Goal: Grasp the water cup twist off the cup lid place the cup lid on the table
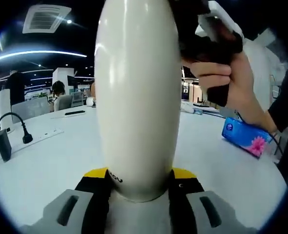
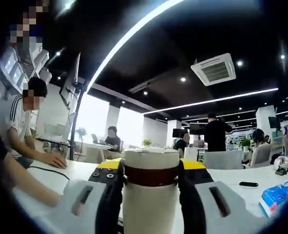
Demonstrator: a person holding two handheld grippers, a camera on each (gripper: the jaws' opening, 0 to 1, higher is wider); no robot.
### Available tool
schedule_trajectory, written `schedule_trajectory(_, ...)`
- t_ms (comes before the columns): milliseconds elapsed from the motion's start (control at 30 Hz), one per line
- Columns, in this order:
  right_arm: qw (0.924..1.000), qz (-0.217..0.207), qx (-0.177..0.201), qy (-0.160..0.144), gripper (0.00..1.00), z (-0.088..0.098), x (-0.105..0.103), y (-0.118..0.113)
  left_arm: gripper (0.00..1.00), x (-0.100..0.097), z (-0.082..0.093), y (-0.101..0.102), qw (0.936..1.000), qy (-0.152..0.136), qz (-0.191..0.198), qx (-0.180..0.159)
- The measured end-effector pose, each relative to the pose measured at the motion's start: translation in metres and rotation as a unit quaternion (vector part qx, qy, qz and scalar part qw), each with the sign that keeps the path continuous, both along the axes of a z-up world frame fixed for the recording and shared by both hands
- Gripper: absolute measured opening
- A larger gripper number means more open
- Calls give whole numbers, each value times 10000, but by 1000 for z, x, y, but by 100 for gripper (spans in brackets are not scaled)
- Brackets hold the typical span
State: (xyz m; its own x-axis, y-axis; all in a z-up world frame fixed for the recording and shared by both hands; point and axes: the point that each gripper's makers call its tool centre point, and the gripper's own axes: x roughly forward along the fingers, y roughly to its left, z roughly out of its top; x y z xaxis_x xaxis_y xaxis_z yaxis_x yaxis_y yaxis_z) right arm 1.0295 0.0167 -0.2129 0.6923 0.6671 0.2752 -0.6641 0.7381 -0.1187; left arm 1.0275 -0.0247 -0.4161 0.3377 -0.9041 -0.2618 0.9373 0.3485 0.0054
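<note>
In the left gripper view, a tall white water cup stands upright between the yellow-and-black jaws of my left gripper, which is shut on its lower body. A hand holds my right gripper at the cup's top, upper right. In the right gripper view, the cup lid, white with a brown band beneath it, sits between the jaws of my right gripper, which is shut on it. The white cup body continues below the band.
The white table carries a blue tissue pack, a power strip with a plug, a black adapter and a dark phone. In the right gripper view, a seated person's hand rests on the table at left; a phone lies right.
</note>
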Motion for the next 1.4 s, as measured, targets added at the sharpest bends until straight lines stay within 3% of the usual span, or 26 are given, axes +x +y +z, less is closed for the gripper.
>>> schedule_trajectory(300,9979,648,87,19,46,2,-1,1,48,1,0,0,10000,2,3,2)
schedule_trajectory(600,9987,473,-47,-206,48,8,-1,-4,48,1,1,-1,10000,4,-27,9)
schedule_trajectory(867,9983,566,102,-36,48,7,0,-5,48,1,1,-1,10000,1,-30,3)
schedule_trajectory(1067,9942,1036,284,55,48,7,-1,-5,48,1,1,-1,10000,0,-33,-1)
schedule_trajectory(1400,9806,1875,531,194,47,8,-4,-6,48,1,1,-2,10000,-1,-41,-6)
